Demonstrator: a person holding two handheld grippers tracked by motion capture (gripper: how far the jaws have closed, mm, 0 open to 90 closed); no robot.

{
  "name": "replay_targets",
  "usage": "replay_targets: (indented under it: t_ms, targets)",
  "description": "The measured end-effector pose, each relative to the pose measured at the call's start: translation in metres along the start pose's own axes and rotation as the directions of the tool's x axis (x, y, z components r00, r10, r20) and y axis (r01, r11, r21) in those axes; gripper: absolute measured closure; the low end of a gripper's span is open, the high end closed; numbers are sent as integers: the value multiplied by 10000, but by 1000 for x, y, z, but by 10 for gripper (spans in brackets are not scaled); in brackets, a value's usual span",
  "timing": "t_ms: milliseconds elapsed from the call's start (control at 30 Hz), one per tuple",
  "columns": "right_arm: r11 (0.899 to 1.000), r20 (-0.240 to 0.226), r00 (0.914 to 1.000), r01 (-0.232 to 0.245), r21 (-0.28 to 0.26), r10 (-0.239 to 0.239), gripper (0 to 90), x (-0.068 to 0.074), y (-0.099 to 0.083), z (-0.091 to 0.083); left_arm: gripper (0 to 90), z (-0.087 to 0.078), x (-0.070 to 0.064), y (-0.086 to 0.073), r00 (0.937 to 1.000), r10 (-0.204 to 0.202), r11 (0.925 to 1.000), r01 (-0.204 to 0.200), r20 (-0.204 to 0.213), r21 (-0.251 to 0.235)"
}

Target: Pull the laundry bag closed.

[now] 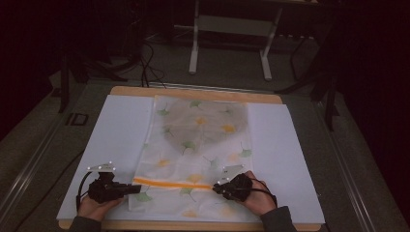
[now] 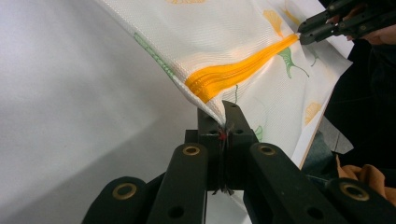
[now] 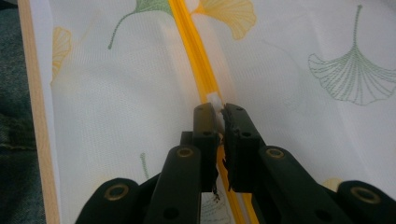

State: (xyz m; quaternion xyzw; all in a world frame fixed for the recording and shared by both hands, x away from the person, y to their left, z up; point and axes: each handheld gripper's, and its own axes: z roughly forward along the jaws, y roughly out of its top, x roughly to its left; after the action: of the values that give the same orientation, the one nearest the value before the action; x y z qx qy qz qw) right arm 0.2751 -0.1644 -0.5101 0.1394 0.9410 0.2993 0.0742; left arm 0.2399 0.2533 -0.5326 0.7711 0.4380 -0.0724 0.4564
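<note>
The mesh bag lies flat on the white sheet covering my table: pale, woven, printed with green and yellow ginkgo leaves, an orange zipper running across near my edge. My left claw is clamped on the bag's corner by the zipper's end, lifting it. My right claw pinches the white zipper pull.

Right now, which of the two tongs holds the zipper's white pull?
The right tongs: they pinch the white pull on the orange zipper. The left tongs grip the bag's corner instead.
</note>
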Motion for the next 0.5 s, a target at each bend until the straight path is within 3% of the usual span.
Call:
replay_targets:
  t_ms: [500]
  targets:
    - [9996, 156, 9996, -222, 154, 220, 843, -5, -13, -12, 887, -1, 0, 0, 10000, -16, 10000, 16, -20, -25]
